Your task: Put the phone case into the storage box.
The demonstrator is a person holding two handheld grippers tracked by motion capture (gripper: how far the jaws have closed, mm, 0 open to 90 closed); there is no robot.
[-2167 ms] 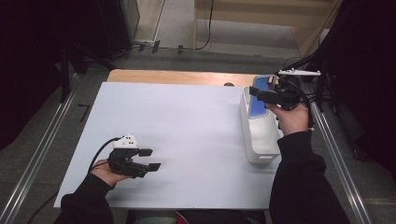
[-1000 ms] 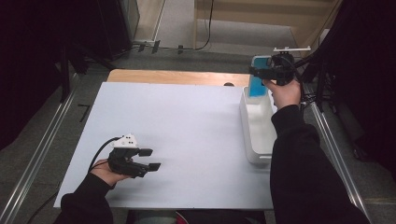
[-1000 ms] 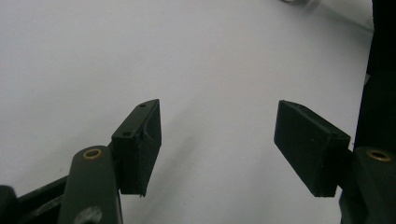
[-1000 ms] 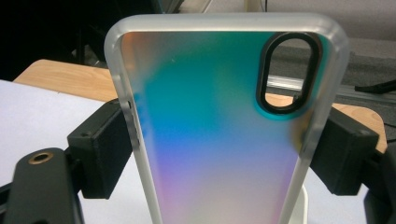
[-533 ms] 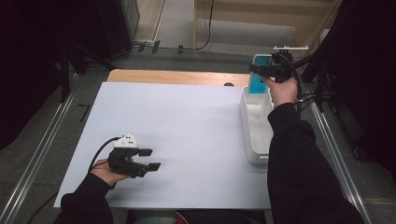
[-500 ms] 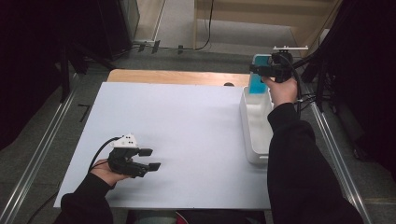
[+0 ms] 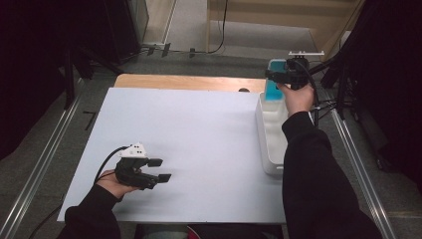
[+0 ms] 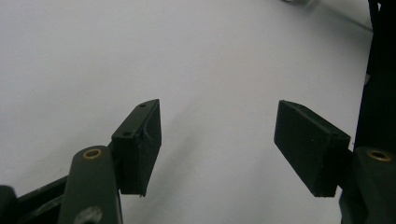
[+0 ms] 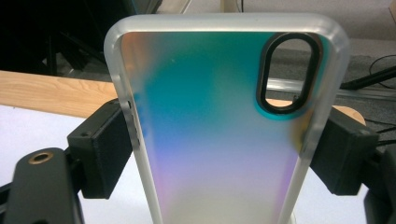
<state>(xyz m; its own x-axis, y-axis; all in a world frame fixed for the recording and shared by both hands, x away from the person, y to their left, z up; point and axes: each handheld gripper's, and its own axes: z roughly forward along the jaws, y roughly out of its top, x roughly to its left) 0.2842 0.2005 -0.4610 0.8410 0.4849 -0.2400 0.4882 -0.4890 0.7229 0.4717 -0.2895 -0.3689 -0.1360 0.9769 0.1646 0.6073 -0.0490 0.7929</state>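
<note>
A phone case [image 9: 219, 121] with a frosted rim, a teal-to-violet sheen and an oval camera cutout stands upright between my right gripper's [image 9: 224, 149] jaws, which press on its two long sides. In the high view the right gripper [image 7: 283, 75] holds the teal phone case [image 7: 272, 89] above the far end of a white bin [image 7: 268, 134]. My left gripper [image 7: 161, 170] rests low over the white board [image 7: 199, 129] at the near left, jaws wide apart. In its own view the left gripper [image 8: 217, 140] has nothing between its pads [image 8: 142, 140].
The white bin runs along the board's right edge. A strip of wooden tabletop [image 7: 189, 82] shows beyond the board. Metal rails [image 7: 45, 164] flank the table, and a stand with cables [image 7: 343, 74] is at the far right.
My right gripper rose from over the bin's middle and moved toward its far end, carrying the phone case. The left gripper stayed still.
</note>
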